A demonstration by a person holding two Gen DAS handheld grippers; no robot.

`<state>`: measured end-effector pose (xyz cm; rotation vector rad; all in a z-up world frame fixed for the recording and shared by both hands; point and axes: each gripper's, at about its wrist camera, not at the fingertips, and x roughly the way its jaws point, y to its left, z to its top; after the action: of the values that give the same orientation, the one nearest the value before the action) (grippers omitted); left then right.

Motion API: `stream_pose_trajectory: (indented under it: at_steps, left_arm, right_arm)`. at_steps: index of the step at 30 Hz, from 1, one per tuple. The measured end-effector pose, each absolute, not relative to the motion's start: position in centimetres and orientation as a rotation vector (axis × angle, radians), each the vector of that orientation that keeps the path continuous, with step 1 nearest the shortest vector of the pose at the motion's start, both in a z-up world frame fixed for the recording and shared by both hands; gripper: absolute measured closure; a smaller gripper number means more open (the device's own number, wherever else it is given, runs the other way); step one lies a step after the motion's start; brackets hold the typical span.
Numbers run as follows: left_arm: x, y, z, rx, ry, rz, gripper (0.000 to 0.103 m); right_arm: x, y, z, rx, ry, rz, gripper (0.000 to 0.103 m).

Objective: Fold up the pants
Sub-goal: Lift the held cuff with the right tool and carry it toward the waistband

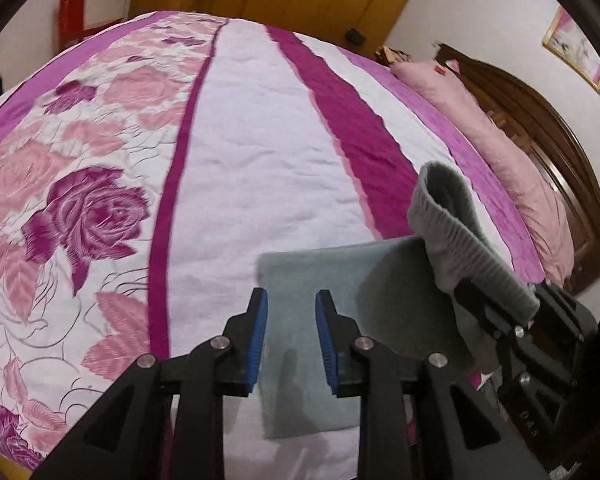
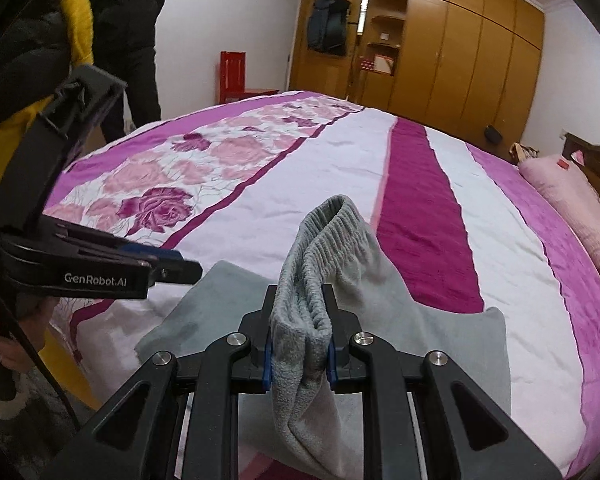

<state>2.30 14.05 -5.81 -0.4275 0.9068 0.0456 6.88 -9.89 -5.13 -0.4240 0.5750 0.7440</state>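
Grey pants [image 2: 380, 280] lie on the near part of the bed [image 2: 340, 168], over its pink-and-white floral quilt, folded flat but with the ribbed waistband end lifted clear of the rest. Right gripper [image 2: 299, 354]: fingers clenched on that waistband, the cloth bunched between the blue pads and standing up above them. Left gripper [image 1: 291, 344]: fingers parted, blue pads [image 1: 260, 340] clear of the cloth, poised over the flat grey layer [image 1: 300, 276], grasping nothing.
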Motion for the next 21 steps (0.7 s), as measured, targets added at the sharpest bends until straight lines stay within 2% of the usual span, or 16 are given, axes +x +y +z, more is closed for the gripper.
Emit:
stream_pose_trajectory:
  at_steps: [11,15,21]
  left_arm:
    - [2.3,15.7,-8.9,-0.452,0.985,0.04,0.079]
    - [2.0,16.3,-9.2,-0.466,1.025,0.022,0.079]
    - [1.1,18.0,-8.5,-0.483,1.0,0.065,0.076]
  right_arm:
    - [4.3,-5.1,-7.3,-0.626,0.554,0.745,0.085]
    - [3.3,-2.3,-9.4,-0.744,0.595,0.738,0.085]
    - [3.0,-0.3,-10.8,-0.753,0.661,0.736,0.085]
